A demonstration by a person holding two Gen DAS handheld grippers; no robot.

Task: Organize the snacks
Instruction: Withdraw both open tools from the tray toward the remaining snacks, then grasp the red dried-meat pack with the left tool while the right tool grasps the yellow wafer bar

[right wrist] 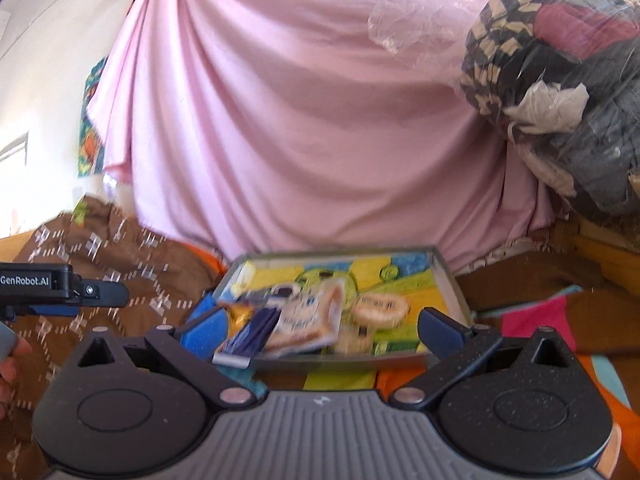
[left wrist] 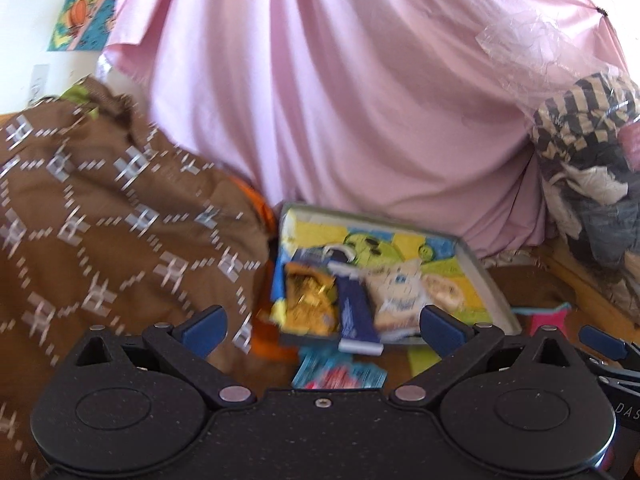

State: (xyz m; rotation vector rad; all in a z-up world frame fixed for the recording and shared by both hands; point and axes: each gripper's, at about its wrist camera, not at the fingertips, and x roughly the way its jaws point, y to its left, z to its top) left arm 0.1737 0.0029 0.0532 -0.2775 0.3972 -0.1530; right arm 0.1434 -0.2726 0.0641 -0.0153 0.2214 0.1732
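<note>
Both tools are held back from the tray (left wrist: 486,280), and nothing is gripped: the left gripper (left wrist: 320,326) is seen with jaws spread wide and empty, and the right gripper (right wrist: 316,330) likewise. Inside the tray, a gold packet (left wrist: 308,300), a dark blue bar (left wrist: 354,312) and a white pouch (left wrist: 398,290) are lying side by side, the bar poking out over the near rim. A blue-and-red packet (left wrist: 338,374) is left outside, just below that rim, so a pick-up there is judged the likely next call. A downward reach is needed. Room is tight on the left, where the brown patterned cloth (left wrist: 100,220) is bunched against the tray; more open space is offered on the right.
</note>
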